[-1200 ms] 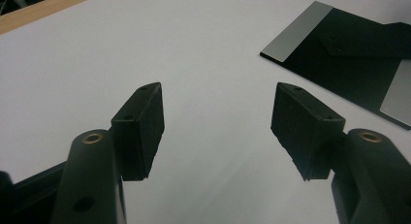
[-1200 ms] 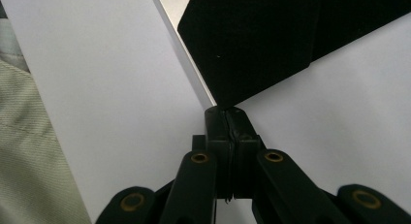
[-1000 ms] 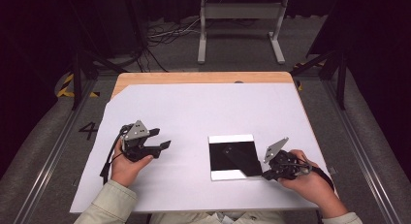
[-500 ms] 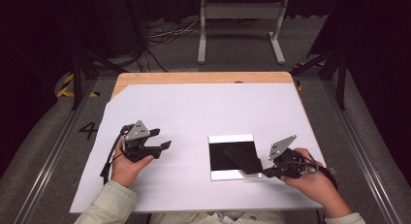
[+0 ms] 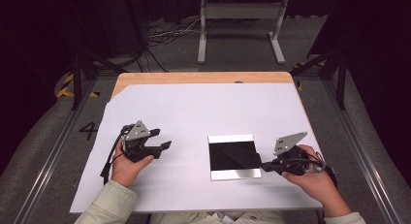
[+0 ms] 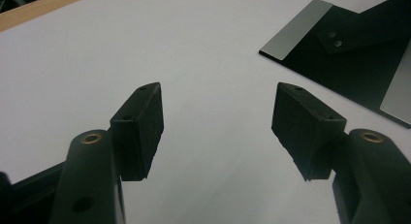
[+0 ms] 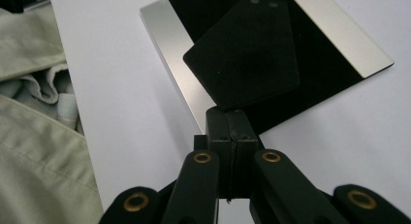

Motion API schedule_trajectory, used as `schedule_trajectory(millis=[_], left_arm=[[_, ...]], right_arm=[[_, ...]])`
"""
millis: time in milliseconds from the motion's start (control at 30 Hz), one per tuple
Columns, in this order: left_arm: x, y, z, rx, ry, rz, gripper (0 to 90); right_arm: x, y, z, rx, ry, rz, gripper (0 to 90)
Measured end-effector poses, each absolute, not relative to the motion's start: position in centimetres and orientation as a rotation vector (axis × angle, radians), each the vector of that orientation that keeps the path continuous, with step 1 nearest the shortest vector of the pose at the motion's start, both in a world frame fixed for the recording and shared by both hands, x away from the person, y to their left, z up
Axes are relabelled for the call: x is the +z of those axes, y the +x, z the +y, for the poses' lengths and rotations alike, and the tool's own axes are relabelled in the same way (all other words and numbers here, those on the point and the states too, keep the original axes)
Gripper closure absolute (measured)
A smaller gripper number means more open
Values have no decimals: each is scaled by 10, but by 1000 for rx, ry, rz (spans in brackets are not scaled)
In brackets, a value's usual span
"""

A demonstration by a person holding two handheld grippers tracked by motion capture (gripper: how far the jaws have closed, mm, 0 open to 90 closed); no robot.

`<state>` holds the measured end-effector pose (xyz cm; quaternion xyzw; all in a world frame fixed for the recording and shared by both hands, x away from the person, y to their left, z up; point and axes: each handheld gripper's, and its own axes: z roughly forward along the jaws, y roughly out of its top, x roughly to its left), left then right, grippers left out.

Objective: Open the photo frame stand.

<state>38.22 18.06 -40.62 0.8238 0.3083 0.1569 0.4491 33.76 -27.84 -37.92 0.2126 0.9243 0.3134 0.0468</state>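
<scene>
A square black plate with silver strips along two edges lies flat on the white table, right of centre. My right gripper is at its right edge, shut on a corner of a thin black card that reaches out over the plate. In the right gripper view the jaws are pressed together on the card, just above the plate. My left gripper rests to the left, open and holding nothing. Through its spread jaws I see bare table, with the plate and card beyond.
The white tabletop has a wooden strip along its far edge. A pale green sleeve lies close beside the right gripper. Beyond the table are a dark floor, cables and a metal stand.
The right hand has slid a little to the right with the card still in its jaws. The left hand and the plate have stayed where they were.
</scene>
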Motion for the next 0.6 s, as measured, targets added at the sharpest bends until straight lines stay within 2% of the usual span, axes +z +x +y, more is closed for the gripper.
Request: schedule_trajectory(millis=[600], left_arm=[[-407,383,179,384,2043,761,366]], right_arm=[[-370,340,-274,1113,660,2715,900]])
